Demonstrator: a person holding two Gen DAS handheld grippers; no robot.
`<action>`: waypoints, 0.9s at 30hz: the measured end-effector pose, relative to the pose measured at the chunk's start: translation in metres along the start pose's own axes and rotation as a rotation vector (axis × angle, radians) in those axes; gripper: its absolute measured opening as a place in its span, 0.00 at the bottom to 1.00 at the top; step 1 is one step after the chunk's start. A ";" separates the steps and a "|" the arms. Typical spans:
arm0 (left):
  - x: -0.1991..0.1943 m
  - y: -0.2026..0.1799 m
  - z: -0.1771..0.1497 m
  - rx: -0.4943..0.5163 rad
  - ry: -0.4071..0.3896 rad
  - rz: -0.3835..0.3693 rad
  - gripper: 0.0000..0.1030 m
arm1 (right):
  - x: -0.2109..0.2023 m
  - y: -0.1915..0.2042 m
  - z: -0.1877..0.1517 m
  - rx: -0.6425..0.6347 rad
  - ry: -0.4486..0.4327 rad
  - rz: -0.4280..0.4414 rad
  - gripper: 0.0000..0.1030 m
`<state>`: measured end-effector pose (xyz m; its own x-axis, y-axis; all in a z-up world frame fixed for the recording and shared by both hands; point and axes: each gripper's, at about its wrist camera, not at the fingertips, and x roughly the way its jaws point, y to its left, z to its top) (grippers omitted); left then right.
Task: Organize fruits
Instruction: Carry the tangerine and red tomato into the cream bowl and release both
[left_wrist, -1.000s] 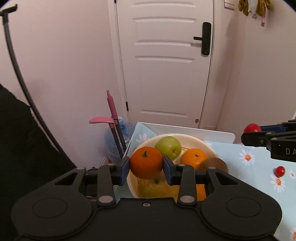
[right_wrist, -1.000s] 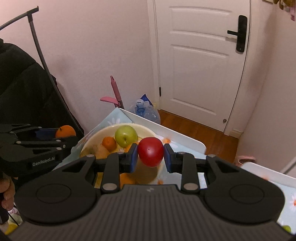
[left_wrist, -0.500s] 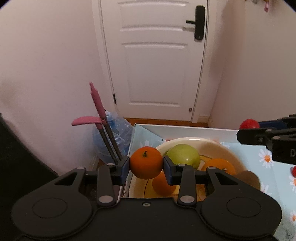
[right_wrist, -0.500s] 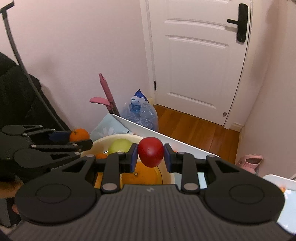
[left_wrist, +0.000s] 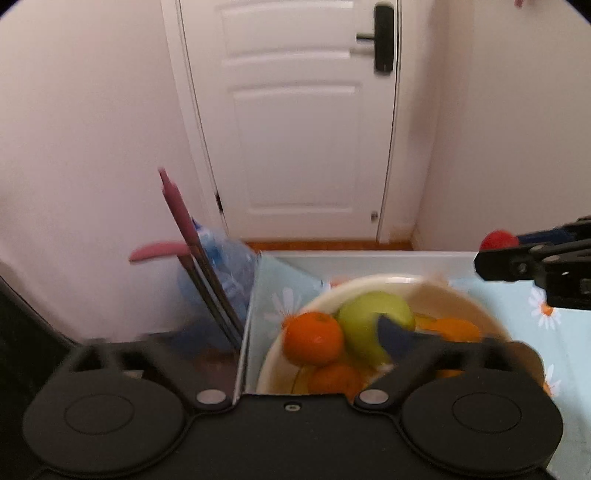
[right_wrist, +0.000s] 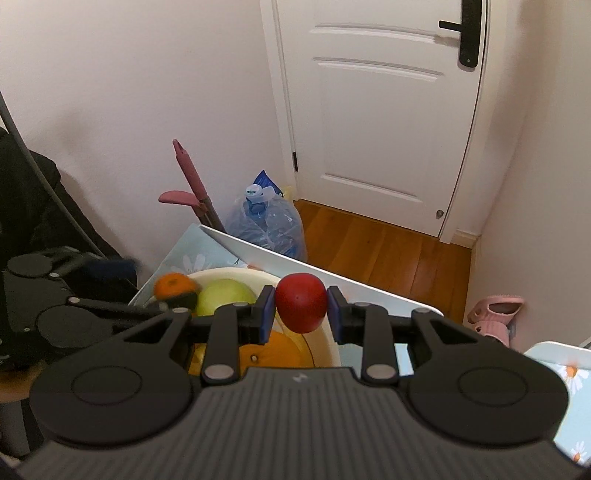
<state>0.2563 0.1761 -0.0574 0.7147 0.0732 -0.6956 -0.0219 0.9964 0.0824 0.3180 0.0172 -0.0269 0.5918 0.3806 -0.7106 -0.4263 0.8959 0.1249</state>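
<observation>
Right wrist view: the right tool (right_wrist: 301, 308) clamps a red apple (right_wrist: 301, 302) above the cream bowl (right_wrist: 325, 345). Left tool (left_wrist: 295, 332), jaws opening, has let go of the orange (left_wrist: 312, 338), which sits at the bowl's near rim beside a green apple (left_wrist: 373, 314); beyond stands a white door (left_wrist: 295, 110).
</observation>
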 end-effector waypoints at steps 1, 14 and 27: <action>-0.005 0.001 0.000 -0.002 -0.009 -0.005 0.99 | 0.000 -0.001 0.000 0.000 -0.001 0.003 0.43; -0.046 -0.015 -0.010 -0.021 0.004 0.051 1.00 | 0.003 -0.013 0.009 -0.064 0.019 0.100 0.43; -0.052 -0.017 -0.017 -0.068 0.007 0.128 1.00 | 0.039 -0.016 0.002 -0.141 0.048 0.217 0.43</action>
<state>0.2078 0.1557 -0.0342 0.6979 0.2004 -0.6875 -0.1603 0.9794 0.1228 0.3495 0.0182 -0.0555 0.4443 0.5460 -0.7103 -0.6329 0.7524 0.1825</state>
